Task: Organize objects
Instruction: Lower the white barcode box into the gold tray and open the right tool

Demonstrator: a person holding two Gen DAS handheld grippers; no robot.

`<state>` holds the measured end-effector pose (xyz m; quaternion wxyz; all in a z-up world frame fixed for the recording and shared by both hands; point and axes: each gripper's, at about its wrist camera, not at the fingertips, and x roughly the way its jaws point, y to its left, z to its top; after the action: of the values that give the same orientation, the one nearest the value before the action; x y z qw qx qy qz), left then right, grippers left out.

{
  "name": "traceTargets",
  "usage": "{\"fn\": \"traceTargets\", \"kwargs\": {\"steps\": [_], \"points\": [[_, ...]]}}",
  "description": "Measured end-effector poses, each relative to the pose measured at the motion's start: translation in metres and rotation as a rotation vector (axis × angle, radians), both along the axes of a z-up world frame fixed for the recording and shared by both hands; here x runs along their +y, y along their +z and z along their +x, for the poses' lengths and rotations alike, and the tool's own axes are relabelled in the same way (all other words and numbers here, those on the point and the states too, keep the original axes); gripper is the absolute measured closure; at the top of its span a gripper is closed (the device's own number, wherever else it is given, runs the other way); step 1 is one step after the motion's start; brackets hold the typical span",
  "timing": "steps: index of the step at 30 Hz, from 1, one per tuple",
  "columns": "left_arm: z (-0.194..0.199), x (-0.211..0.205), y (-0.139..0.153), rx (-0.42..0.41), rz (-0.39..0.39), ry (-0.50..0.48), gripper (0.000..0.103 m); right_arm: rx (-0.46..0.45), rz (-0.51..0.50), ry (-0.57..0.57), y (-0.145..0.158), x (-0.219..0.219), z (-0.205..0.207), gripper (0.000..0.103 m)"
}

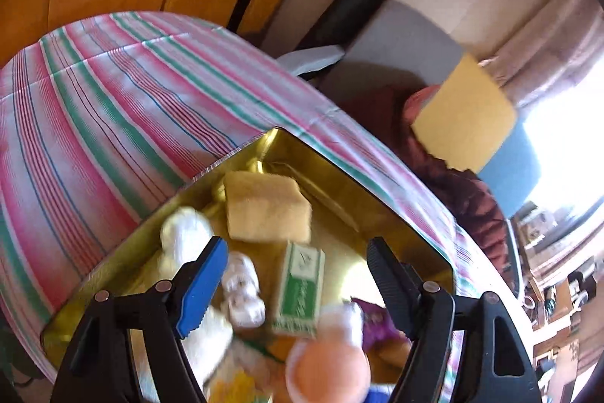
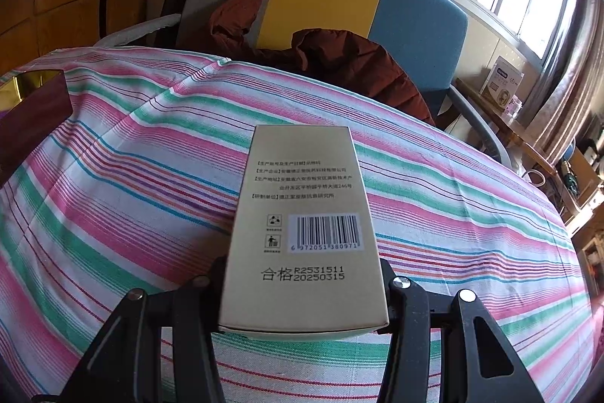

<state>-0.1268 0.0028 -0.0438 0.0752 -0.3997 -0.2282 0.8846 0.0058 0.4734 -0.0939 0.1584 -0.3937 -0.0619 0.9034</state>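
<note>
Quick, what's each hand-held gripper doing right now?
Left hand-held gripper: open, holding nothing, above the gold tray.
Right hand-held gripper: shut on the beige box.

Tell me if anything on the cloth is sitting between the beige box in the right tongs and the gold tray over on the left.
Nothing visible does. The right tongs grip the beige box, and the striped tablecloth between it and the gold tray at the left edge looks bare. Most of the tray lies outside this view.
</note>
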Motion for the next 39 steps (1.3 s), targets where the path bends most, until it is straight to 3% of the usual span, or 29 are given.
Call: {"fn": "traceTargets", "kwargs": {"steps": [4, 8, 15, 20, 26, 34, 35, 37, 39], "points": [[0.033, 0.005, 0.002, 0.061, 0.016, -0.045, 0.025, -0.035, -0.011, -0.002, 0.003, -0.002, -0.005, 0.052], [0.047, 0.016, 0.003, 0.088, 0.018, -0.112, 0.025, -0.012, -0.107, 0.048, 0.021, -0.02, -0.014, 0.052], [0.061, 0.033, 0.005, 0.117, -0.035, -0.211, 0.025, 0.071, -0.089, 0.374, 0.078, -0.118, -0.05, 0.052], [0.074, 0.028, 0.005, 0.121, -0.044, -0.234, 0.025, 0.052, -0.048, 0.599, 0.096, -0.196, -0.083, 0.052], [0.083, 0.014, 0.005, 0.098, -0.046, -0.217, 0.025, -0.073, -0.004, 0.777, 0.085, -0.271, -0.13, 0.052], [0.082, -0.003, -0.001, 0.079, -0.031, -0.175, 0.025, -0.219, 0.118, 0.921, 0.058, -0.33, -0.178, 0.051], [0.081, -0.004, -0.001, 0.078, -0.03, -0.173, 0.025, -0.236, 0.127, 0.931, 0.054, -0.332, -0.182, 0.05], [0.081, -0.004, -0.002, 0.072, -0.028, -0.176, 0.025, -0.247, 0.17, 0.924, 0.047, -0.337, -0.186, 0.035], [0.081, -0.004, -0.003, 0.074, -0.026, -0.176, 0.025, -0.232, 0.185, 0.905, 0.046, -0.336, -0.185, 0.029]]}}
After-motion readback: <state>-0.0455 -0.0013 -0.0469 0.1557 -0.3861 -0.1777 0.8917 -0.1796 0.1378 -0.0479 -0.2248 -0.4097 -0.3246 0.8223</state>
